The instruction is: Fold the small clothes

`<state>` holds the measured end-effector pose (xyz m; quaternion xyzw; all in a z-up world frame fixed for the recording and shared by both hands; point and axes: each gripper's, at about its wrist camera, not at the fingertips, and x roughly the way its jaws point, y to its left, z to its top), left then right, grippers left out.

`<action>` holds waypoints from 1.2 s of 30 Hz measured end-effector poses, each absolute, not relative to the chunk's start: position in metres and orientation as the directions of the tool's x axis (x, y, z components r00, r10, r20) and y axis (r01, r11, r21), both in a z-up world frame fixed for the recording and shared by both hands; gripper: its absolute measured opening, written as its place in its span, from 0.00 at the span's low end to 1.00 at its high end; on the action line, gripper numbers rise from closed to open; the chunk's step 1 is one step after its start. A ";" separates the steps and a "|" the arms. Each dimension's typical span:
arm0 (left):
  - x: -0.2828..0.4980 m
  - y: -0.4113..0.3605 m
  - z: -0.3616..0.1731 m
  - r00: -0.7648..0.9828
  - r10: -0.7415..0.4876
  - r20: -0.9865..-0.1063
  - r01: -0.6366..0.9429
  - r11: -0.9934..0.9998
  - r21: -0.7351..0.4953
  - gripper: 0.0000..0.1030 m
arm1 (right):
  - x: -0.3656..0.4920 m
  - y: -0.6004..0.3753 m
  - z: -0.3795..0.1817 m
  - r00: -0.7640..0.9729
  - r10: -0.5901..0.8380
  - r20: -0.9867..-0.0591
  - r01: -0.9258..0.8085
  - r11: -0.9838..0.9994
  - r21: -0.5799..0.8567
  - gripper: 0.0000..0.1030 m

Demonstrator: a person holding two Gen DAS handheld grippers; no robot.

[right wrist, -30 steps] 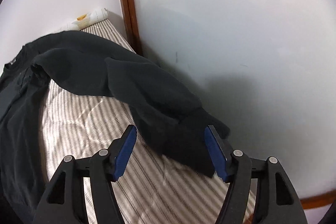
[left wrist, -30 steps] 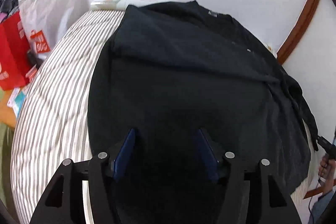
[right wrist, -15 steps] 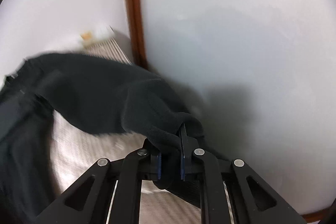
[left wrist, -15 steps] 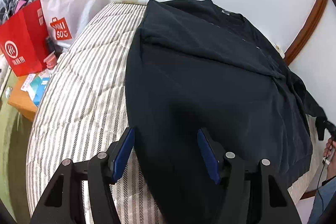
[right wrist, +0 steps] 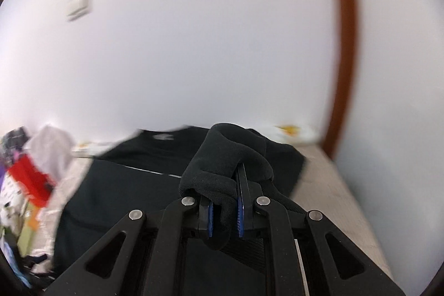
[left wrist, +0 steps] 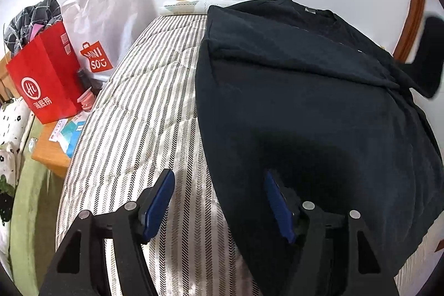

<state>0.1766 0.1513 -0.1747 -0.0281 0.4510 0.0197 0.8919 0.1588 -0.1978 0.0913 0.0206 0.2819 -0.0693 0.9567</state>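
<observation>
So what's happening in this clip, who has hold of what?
A person with a gripper in each hand is folding a black shirt spread on a striped bed. The right gripper is shut on the shirt's sleeve and holds it lifted above the shirt's body. The left gripper is open, its jaws straddling the shirt's near left edge, gripping nothing. Shopping bags sit beside the bed.

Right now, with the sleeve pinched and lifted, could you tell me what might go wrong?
The right gripper pinches only a bunched roll of the black shirt's sleeve, so it may slip mid-fold. The left gripper is open above the black shirt, not pinning it, so pulling could drag it across the striped bedcover.
</observation>
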 end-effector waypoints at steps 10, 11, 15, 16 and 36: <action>0.171 0.147 -0.172 0.588 -0.053 -0.807 -0.018 0.997 -0.078 0.65 | 0.269 -0.086 0.017 0.765 0.025 -0.644 0.014 0.998 0.055 0.13; 0.170 0.147 -0.172 0.588 -0.059 -0.807 -0.016 0.996 -0.085 0.65 | 0.280 -0.076 0.005 0.748 0.031 -0.663 0.013 0.998 0.061 0.14; 0.169 0.149 -0.173 0.579 -0.060 -0.813 -0.026 0.995 -0.092 0.66 | 0.299 -0.046 -0.031 0.708 0.029 -0.705 -0.032 0.999 0.009 0.16; 0.169 0.149 -0.173 0.578 -0.059 -0.814 -0.025 0.996 -0.090 0.66 | 0.304 -0.039 -0.044 0.692 0.008 -0.722 -0.046 0.998 -0.033 0.17; 0.197 0.085 -0.138 0.592 -0.052 -0.804 0.062 0.998 -0.019 0.67 | 0.200 -0.149 -0.042 0.732 -0.068 -0.678 0.017 0.996 -0.083 0.90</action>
